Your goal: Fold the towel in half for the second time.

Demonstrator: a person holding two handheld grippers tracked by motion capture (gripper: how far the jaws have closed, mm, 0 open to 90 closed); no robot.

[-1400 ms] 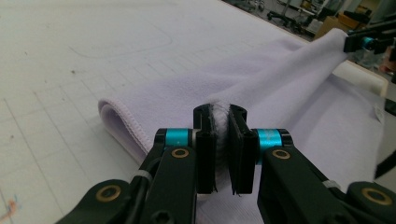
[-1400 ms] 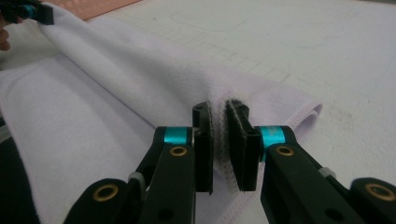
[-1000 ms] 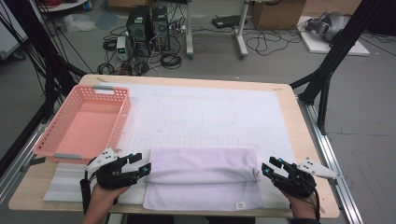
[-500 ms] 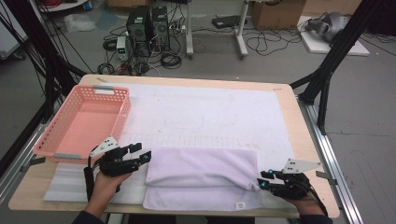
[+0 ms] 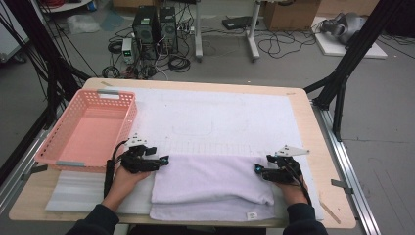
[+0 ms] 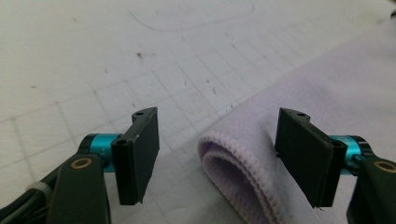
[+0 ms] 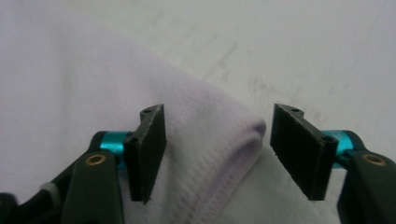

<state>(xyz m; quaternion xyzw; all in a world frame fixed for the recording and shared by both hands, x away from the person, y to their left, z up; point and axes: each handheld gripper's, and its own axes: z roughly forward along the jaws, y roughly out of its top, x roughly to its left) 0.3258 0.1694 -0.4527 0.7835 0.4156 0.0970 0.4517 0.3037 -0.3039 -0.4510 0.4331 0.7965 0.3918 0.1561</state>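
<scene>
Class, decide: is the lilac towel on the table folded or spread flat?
Folded. The towel shows a doubled, rounded edge between the left gripper jaws, with a lower layer sticking out.

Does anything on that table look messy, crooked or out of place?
Mostly tidy. The folded lilac towel isn't squared up: its top layer sits back from the bottom one, leaving a strip with a small tag along the near edge. The pink basket is empty. Both grippers, left and right, are open at the fold's corners.

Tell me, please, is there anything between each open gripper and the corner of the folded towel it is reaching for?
Nothing visible. The folded corner of the towel already lies between the open jaws of the left gripper, and the other corner lies between the open jaws of the right gripper. Neither is closed on it yet.
</scene>
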